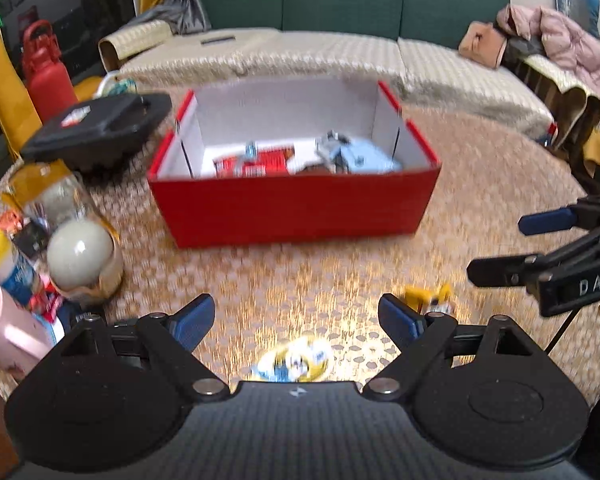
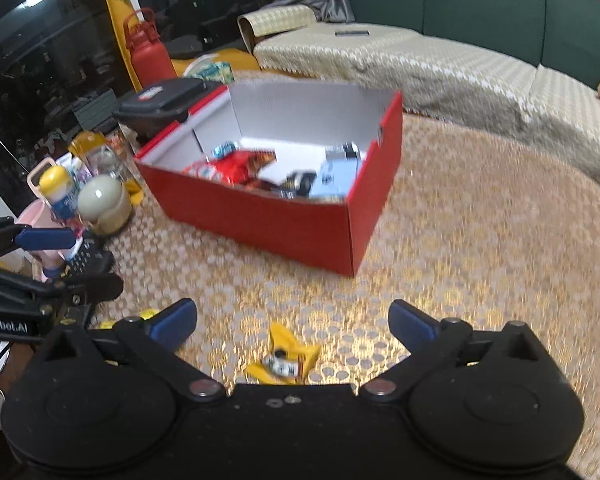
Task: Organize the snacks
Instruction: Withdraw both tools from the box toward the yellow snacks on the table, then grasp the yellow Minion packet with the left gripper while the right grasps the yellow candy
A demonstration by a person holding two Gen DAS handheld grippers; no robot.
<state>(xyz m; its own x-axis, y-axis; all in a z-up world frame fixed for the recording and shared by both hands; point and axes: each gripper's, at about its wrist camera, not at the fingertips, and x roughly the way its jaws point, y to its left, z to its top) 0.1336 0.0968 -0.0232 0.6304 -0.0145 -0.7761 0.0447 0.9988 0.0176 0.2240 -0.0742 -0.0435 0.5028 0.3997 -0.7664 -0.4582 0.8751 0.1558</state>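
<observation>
A red cardboard box stands open on the gold-patterned table, holding red snack packets and a pale blue packet. My left gripper hovers open over the table in front of the box. A blue, yellow and white snack packet lies on the cloth near its base, untouched. My right gripper is open too, with a yellow snack packet lying on the table below its jaws, apart from both pads. That yellow packet also shows beside the left gripper's right finger.
Clutter crowds the table's left side: a black case, a red bottle, a jar with a round whitish lid, a pink cup and a yellow-capped bottle. A cloth-covered green sofa runs behind the box.
</observation>
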